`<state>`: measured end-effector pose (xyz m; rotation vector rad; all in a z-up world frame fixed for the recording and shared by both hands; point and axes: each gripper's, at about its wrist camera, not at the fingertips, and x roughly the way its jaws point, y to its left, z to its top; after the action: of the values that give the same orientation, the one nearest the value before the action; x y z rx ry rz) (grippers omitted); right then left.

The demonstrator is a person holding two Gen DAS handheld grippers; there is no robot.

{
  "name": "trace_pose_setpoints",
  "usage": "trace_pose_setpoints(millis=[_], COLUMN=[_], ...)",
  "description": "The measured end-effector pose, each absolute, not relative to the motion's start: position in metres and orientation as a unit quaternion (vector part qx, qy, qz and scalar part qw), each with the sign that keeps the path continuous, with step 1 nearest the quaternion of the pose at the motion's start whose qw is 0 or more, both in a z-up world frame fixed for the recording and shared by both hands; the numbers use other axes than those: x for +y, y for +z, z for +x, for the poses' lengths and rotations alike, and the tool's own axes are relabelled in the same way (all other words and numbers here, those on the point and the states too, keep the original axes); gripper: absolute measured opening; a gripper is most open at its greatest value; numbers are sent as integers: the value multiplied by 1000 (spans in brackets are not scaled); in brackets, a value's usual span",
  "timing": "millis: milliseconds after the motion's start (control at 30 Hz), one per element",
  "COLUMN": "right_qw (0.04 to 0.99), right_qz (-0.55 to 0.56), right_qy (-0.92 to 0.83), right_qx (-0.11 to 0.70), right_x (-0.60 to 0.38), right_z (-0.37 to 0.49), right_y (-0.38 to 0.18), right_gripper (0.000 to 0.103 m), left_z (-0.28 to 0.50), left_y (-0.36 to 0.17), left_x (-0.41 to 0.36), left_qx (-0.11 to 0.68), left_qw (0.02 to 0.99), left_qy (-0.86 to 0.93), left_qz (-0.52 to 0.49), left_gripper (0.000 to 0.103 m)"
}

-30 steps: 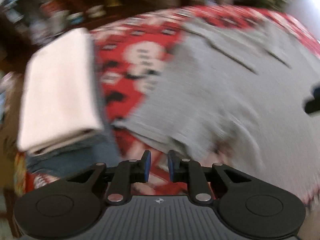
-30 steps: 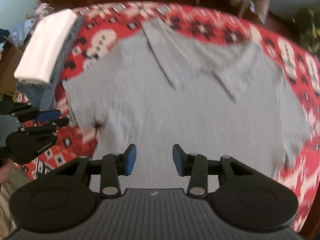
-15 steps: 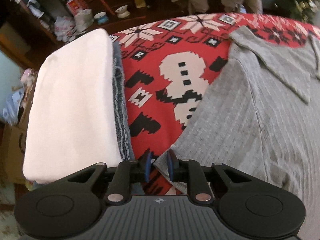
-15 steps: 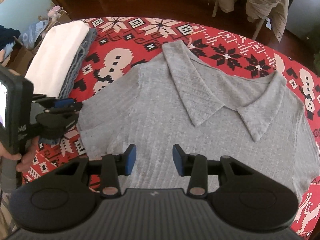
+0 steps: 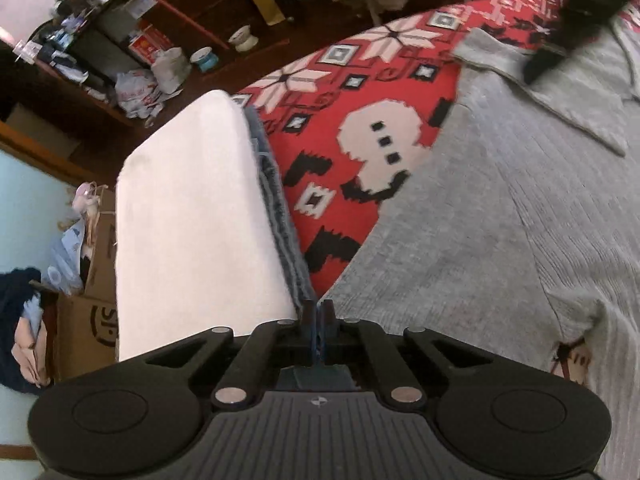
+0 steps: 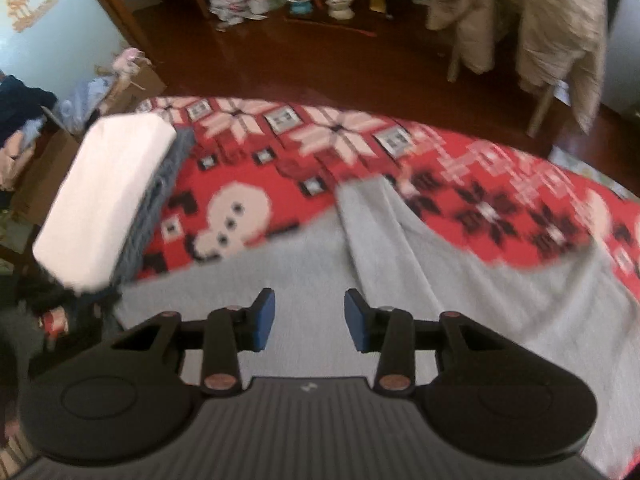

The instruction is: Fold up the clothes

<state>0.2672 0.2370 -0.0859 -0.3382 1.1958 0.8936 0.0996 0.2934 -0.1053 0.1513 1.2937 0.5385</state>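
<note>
On the red patterned blanket the grey shirt is spread flat, its near left corner clamped in the left claw. Over the shirt's middle, with the collar lying farther off, the right claw is held with jaws apart and closing on nothing.

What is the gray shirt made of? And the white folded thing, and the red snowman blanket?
The gray shirt looks like a soft ribbed knit, matte: fine lines run along it. The white folded thing looks like thick, plush cloth, maybe a towel; its weave is too blurred to tell. The red snowman blanket looks like fleece or knit; its blocky, stepped pattern hints at knitting, but it may be printed.
</note>
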Motion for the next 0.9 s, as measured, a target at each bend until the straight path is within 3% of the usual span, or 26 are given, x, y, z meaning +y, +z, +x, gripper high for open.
trace_pose_setpoints(millis=[33,100,200,600,700,900], right_qw=[720,716,708,659,659,660], right_qz=[-153,-152,-168,-206,-197,-189], right_qy=[411,425,438,460,459,441], right_qx=[538,532,528,558,563,578], right_x=[247,267,293,287,287,307], right_z=[272,282,291,273,274,281], right_y=[-90,-97,-111,-152,-147,-144], right_gripper=[27,17,11,11,18,20], left_z=[100,101,100,96,96,97], left_y=[-108,-112,-112,-116,-118,-119], left_x=[291,289,287,282,283,285], left_qx=[597,602,602,606,607,609], left_qw=[760,757,758,758,758,756], left_qy=[244,242,245,239,238,237], left_qz=[74,71,58,36,33,27], left_gripper=[2,2,2,2,2,2])
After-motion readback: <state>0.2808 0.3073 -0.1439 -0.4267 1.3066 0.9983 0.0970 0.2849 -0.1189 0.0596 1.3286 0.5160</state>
